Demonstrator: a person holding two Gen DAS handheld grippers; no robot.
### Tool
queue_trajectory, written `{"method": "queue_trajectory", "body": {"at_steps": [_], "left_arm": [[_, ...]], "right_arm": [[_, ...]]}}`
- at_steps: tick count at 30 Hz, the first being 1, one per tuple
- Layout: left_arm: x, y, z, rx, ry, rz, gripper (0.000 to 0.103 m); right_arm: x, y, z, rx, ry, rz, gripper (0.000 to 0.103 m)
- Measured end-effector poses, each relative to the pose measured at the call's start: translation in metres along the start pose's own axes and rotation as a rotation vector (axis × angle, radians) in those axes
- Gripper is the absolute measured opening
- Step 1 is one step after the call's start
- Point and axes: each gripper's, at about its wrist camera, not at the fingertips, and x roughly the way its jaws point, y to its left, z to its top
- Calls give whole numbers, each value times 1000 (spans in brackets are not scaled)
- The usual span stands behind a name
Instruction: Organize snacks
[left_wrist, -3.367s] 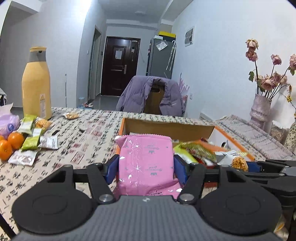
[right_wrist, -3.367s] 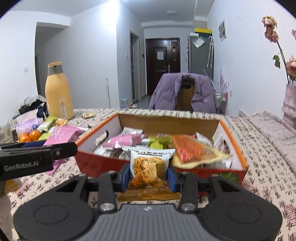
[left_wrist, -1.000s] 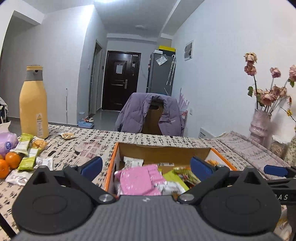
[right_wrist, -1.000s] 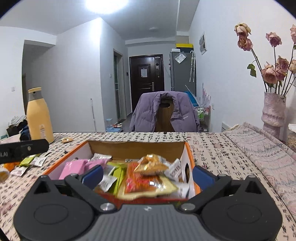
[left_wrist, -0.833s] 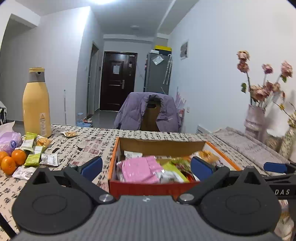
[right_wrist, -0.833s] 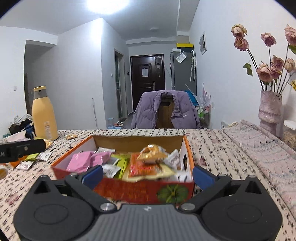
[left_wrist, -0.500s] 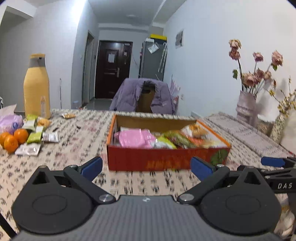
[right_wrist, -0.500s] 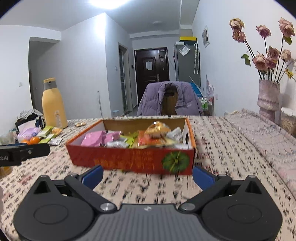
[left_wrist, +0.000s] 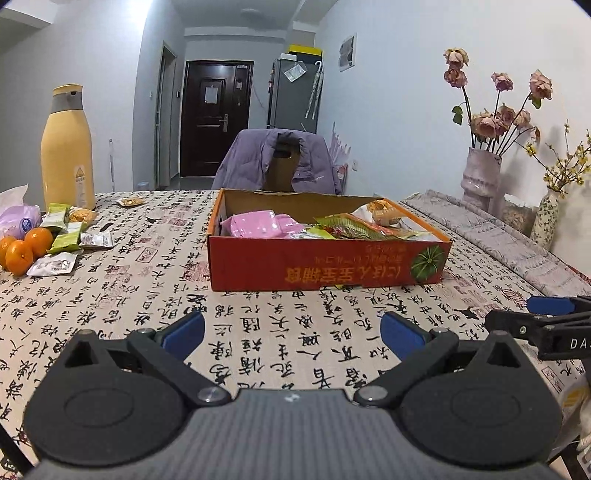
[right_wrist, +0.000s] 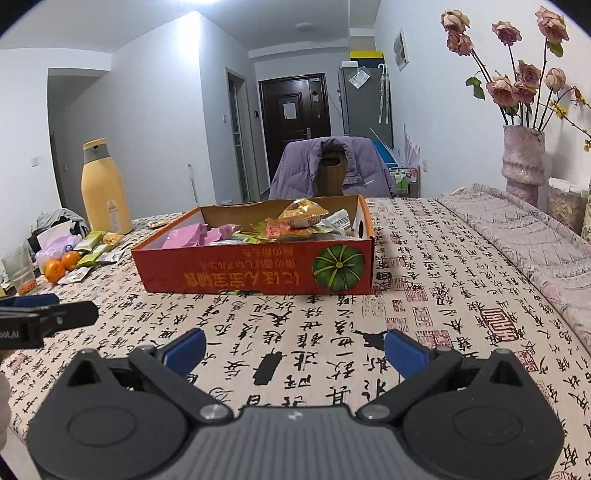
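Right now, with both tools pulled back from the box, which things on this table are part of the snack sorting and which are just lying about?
Part of the job:
- red box
- pink packet in it
- green packets and white sachet, loose on the tablecloth
- left tool and right tool, both open and empty

Lying about:
- yellow bottle
- oranges
- flower vase
- purple jacket

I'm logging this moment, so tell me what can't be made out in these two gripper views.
- Lower snack layers: box front wall and the top packets hide them, both views.
- Loose packets by the oranges: print too small to read, left wrist view.
- Left gripper: cut off by the right wrist view's left edge.
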Motion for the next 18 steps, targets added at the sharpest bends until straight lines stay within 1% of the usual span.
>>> {"method": "queue_trajectory", "body": {"at_steps": [18], "left_arm": [[-4,0,-2,0,4,-3,103]], "right_arm": [[-4,5,0,-12,-1,2,103]]}}
